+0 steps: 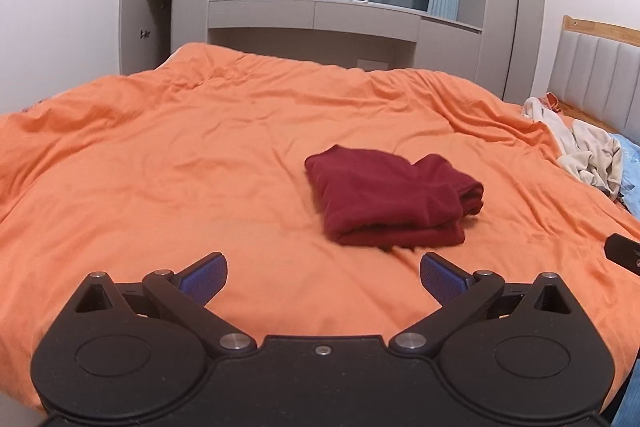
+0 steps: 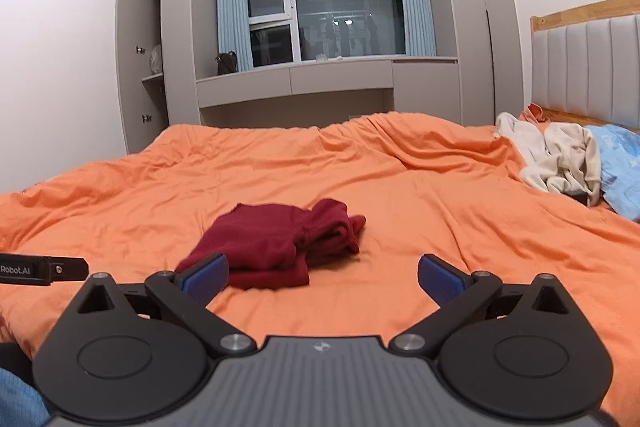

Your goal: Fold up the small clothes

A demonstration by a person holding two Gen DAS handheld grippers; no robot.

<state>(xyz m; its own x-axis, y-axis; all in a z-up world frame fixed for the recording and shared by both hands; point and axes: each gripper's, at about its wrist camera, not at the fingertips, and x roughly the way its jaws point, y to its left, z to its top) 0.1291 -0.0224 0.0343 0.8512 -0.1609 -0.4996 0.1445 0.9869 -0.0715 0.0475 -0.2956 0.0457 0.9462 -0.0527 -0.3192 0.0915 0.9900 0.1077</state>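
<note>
A dark red garment [image 1: 388,197] lies folded in a compact stack on the orange duvet [image 1: 160,167]; it also shows in the right wrist view [image 2: 276,247]. My left gripper [image 1: 323,277] is open and empty, hovering just short of the garment's near edge. My right gripper [image 2: 323,277] is open and empty, to the right of the garment's near edge, with its left pad [image 2: 208,277] overlapping the cloth in view. The right gripper's tip [image 1: 624,253] shows at the left view's right edge. The left gripper's body [image 2: 44,269] shows at the right view's left edge.
A heap of cream clothes [image 2: 560,159] and a light blue item [image 2: 620,163] lie by the padded headboard [image 2: 588,67] at the right. Grey cabinets and a window seat [image 2: 320,83] stand beyond the bed's far edge. An open cupboard [image 2: 140,67] is far left.
</note>
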